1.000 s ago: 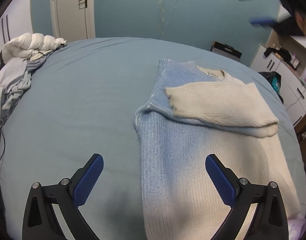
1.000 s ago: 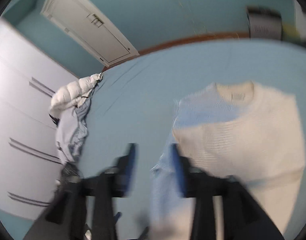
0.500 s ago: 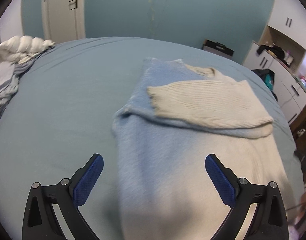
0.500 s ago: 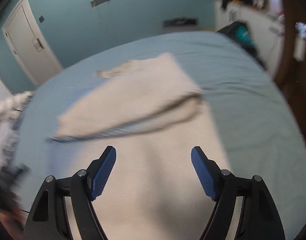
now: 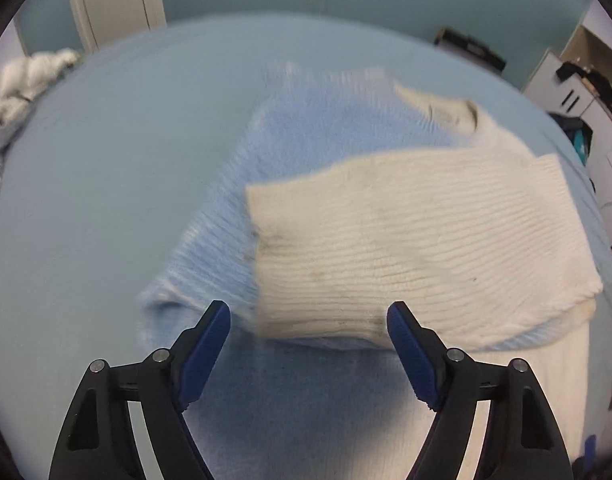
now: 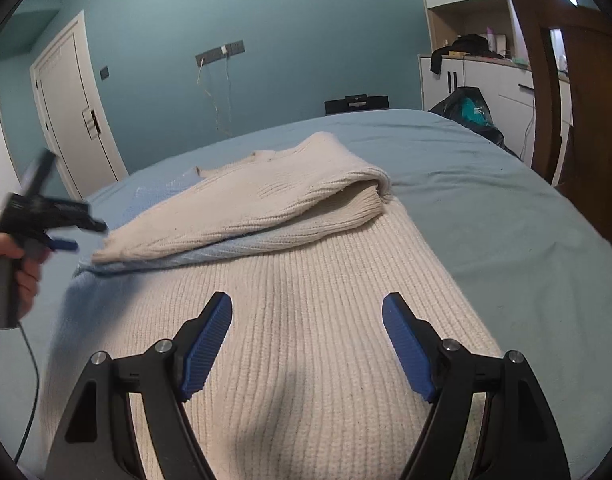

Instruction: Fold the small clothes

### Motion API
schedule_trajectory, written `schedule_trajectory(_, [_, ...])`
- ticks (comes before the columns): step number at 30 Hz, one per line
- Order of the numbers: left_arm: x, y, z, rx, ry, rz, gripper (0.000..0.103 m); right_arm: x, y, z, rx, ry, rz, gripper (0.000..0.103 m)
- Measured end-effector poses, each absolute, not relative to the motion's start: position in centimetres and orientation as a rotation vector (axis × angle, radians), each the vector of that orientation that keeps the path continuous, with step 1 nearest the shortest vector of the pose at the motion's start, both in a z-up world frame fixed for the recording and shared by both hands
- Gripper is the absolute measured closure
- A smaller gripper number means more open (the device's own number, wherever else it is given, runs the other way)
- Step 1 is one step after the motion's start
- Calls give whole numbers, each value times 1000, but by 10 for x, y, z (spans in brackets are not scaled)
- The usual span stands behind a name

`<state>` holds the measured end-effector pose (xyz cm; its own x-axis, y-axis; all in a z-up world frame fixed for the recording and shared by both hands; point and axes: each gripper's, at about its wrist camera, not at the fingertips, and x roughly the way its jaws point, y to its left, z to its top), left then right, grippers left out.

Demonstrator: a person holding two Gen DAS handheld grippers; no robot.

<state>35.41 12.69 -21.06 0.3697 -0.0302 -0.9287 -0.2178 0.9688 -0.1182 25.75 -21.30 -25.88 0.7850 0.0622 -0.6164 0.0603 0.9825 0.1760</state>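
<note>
While the left claw (image 5: 308, 354) is narrowing its jaws with nothing pinched between them, it is hovering over the blue side of the sweater (image 5: 346, 240), just short of the folded sleeve (image 5: 418, 248). The right claw (image 6: 306, 346) is standing wide over the cream lower body of the sweater, gripping nothing. In the right wrist view the left claw is also showing at the left edge, held in a hand (image 6: 9, 276) with a cable trailing below it.

The sweater is lying flat on the bed (image 6: 506, 208), reaching from the near edge toward the middle, with one sleeve already crossed over the chest. The step in hand appears to be taking hold of the sweater for the next fold. To do it well, each claw should be biting a full thickness of knit at matching points on either side, then lifting evenly so the crossed sleeve is not sliding off.

Nothing is lying on the sweater itself. A heap of bedding (image 5: 21, 80) is sitting at the far left corner of the bed, well apart, and a dark chair (image 6: 578, 92) is standing beside the right edge.
</note>
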Motion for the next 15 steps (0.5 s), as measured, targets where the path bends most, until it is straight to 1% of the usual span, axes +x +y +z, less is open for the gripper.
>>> schedule_trajectory(1, [361, 127, -219, -249, 1213, 104, 23, 248, -209, -251, 195, 665, 0, 28])
schedule_trajectory(2, [364, 127, -223, -247, 1223, 109, 31, 248, -209, -251, 194, 659, 1, 28])
schedule_trajectory(3, [367, 127, -227, -248, 1222, 122, 49, 244, -208, -247, 191, 650, 0, 28])
schedule_trajectory(4, [370, 127, -227, -243, 1208, 130, 56, 242, -206, -246, 182, 638, 0, 28])
schedule_trajectory(5, [370, 127, -225, -231, 1195, 139, 69, 241, -203, -246, 170, 630, -3, 28])
schedule_trajectory(6, [370, 126, -221, -215, 1180, 141, 87, 241, -200, -245, 158, 623, -4, 28])
schedule_trajectory(7, [371, 126, -216, -202, 1167, 135, 93, 241, -199, -246, 152, 620, -6, 28])
schedule_trajectory(9, [370, 132, -197, -232, 1129, 103, 97, 241, -197, -246, 149, 617, -10, 28])
schedule_trajectory(13, [370, 137, -151, -220, 1068, 85, 99, 241, -197, -245, 159, 620, -13, 28])
schedule_trajectory(15, [370, 140, -120, -242, 1018, 43, 99, 241, -196, -244, 160, 623, -13, 28])
